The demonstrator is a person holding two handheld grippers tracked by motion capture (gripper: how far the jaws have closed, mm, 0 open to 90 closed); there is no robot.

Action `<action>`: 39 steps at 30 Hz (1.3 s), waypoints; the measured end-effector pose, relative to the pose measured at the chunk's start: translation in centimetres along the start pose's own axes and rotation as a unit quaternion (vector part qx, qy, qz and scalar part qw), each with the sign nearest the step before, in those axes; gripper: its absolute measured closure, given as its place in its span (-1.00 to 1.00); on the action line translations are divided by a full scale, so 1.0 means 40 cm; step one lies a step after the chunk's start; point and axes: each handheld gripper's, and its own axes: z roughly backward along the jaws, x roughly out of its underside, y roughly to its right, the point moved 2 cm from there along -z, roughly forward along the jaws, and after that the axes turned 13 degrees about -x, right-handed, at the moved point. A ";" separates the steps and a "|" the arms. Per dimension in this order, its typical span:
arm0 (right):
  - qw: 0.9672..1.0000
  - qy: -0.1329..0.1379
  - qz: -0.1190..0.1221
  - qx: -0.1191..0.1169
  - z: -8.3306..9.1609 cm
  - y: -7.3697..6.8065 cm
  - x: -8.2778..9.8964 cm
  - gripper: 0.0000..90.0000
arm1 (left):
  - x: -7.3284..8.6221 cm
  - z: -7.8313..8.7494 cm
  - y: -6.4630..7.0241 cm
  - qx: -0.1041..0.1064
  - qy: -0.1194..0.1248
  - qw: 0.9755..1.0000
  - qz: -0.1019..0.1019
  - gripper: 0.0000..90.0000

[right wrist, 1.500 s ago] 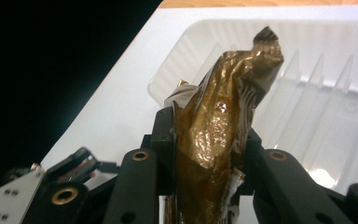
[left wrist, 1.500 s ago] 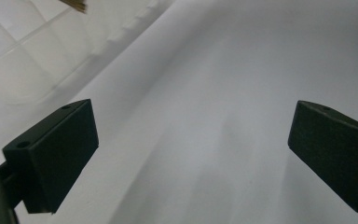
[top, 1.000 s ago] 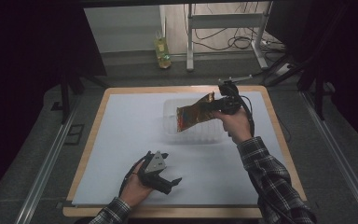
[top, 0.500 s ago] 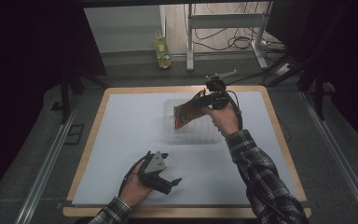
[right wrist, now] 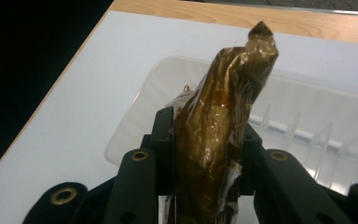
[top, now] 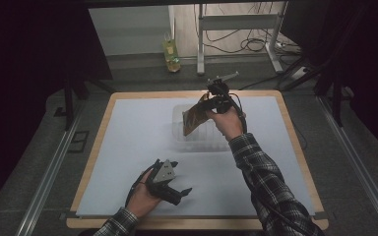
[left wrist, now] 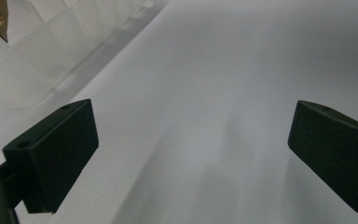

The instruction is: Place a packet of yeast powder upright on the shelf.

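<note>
No words, numbers or signs can be read here. The shiny brown-gold foil packet [right wrist: 219,135] has some marks on its side in the high view [top: 195,118], but they are too small and blurry to read. The yellow-green bottle [top: 172,55] on the floor behind the table has a label, and it is too far off to read as well.
</note>
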 end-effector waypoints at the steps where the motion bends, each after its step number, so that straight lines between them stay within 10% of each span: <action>1: 1.000 0.001 -0.001 0.000 -0.002 0.000 -0.002 0.53 | 0.000 0.000 0.000 0.000 0.000 1.000 0.000 -0.96; 22: 0.998 -0.020 0.010 0.050 -0.060 -0.021 -0.022 0.56 | 0.000 0.000 0.000 0.001 -0.001 1.000 -0.001 -0.96; 39: 1.000 -0.017 -0.003 0.020 -0.138 0.003 -0.010 0.51 | 0.001 0.001 0.000 0.001 -0.002 1.000 -0.002 -0.97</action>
